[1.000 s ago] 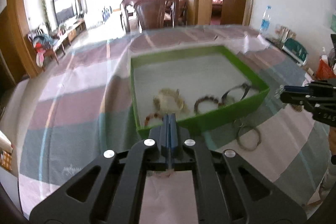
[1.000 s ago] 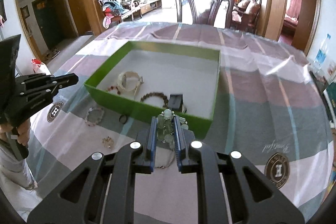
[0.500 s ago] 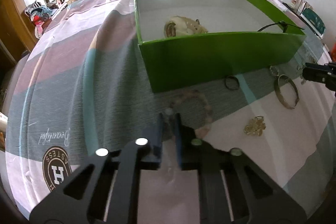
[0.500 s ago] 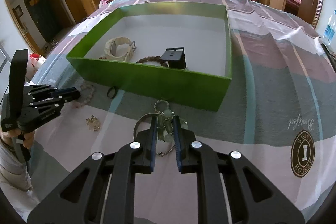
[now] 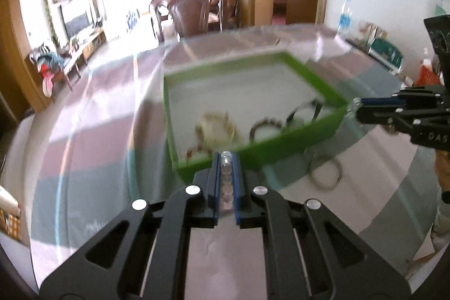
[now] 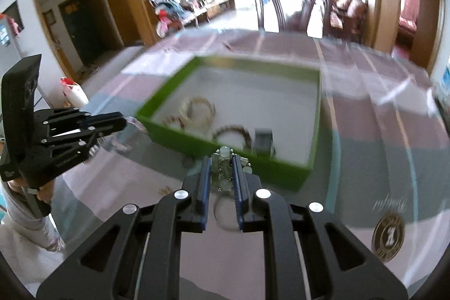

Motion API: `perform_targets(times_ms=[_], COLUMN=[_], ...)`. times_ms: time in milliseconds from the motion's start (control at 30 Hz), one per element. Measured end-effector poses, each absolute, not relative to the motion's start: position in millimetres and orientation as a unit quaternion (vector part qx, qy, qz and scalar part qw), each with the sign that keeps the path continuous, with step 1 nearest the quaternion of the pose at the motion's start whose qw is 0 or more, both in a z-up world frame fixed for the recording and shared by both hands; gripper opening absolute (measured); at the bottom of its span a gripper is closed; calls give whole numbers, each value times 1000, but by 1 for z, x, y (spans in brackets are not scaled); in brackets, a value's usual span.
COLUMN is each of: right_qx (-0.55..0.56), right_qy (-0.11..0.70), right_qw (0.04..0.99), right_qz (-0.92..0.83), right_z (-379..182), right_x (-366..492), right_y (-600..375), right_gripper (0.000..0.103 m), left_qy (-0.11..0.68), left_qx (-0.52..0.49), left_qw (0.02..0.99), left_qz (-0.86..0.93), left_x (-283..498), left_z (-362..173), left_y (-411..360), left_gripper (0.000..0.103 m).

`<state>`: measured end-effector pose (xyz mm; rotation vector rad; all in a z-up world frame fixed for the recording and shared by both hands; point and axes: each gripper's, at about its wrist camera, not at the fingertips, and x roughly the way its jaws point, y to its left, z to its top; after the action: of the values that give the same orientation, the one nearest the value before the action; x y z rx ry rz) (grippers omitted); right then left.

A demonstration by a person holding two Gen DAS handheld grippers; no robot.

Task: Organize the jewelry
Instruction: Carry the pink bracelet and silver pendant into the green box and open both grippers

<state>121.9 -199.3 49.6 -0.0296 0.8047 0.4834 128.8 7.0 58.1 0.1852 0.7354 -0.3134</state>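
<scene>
Left wrist view: left gripper (image 5: 226, 159) pinches pale bead bracelet (image 5: 227, 182) just near of green box (image 5: 295, 144). Right gripper (image 6: 222, 159) clamps green-bead jewelry (image 6: 223, 169), near box's near wall.

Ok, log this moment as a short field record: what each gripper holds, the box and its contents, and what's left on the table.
left gripper: shut on pale bead bracelet
right gripper: shut on green stone bracelet
green box: open, on striped tablecloth
inside box: cream bracelet, brown bead bracelet, black watch
outside box: metal bangle on the cloth by the near wall
image: motion-blurred
</scene>
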Motion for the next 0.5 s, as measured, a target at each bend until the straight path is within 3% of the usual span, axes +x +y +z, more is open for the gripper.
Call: perform_targets(times_ms=[200, 433, 500], right_qx=[-42, -20, -20], right_qy=[369, 427, 428], right_qw=[905, 883, 883], right_qz=[209, 196, 192], right_z=[68, 26, 20], right_x=[153, 204, 207], right_y=[-184, -178, -177], right_gripper=[16, 16, 22], left_qy=[330, 358, 354], left_qx=[89, 77, 67], left_qw=[926, 915, 917], left_qz=[-158, -168, -169], left_x=[159, 205, 208], left_z=[84, 58, 55], left_y=[-19, -40, -40], left_gripper=[8, 8, 13])
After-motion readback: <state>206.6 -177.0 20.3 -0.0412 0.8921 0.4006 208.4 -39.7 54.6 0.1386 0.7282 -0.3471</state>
